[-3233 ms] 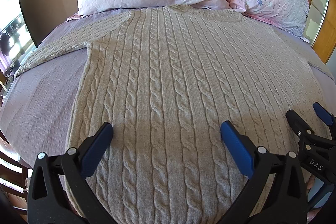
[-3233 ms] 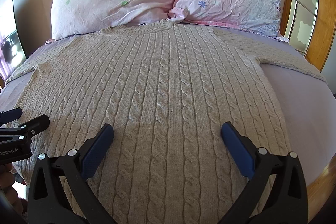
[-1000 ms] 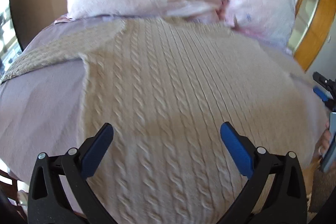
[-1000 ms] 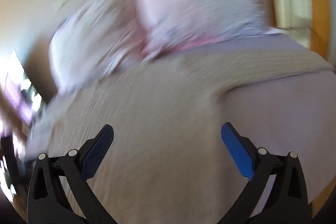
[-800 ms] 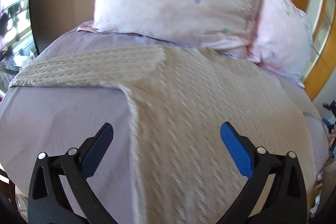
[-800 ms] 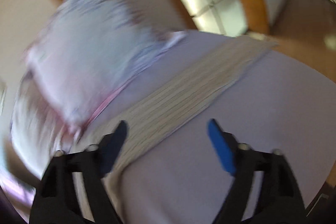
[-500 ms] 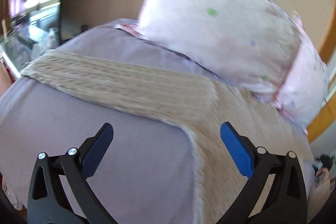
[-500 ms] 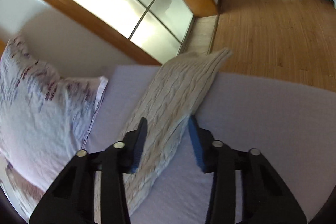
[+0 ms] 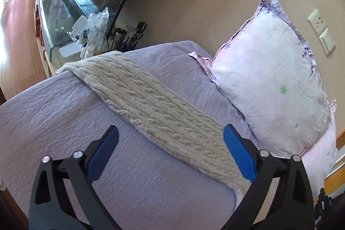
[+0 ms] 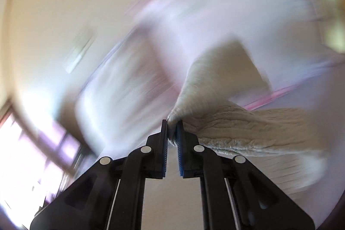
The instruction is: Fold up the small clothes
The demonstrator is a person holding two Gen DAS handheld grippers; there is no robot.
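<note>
While the bed (image 9: 54,113) carries the sweater's left sleeve (image 9: 151,107) flat beside the pillow (image 9: 273,83), your left gripper (image 9: 170,150) hovers over it, fingers wide apart. Your right gripper (image 10: 172,122) is pinched on the other sleeve (image 10: 237,122), lifted mid-swing; the bite looks thin, so a fast sweep could slip the knit free.

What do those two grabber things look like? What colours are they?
Both are black plastic clamps shaped like big tongs. The left gripper has two thick black arms with bright blue pads on the fingertips and small silver rivets at the joints. The right gripper looks the same: black arms, blue ridged pads, silver rivets and thin pale rods running along its body.
</note>
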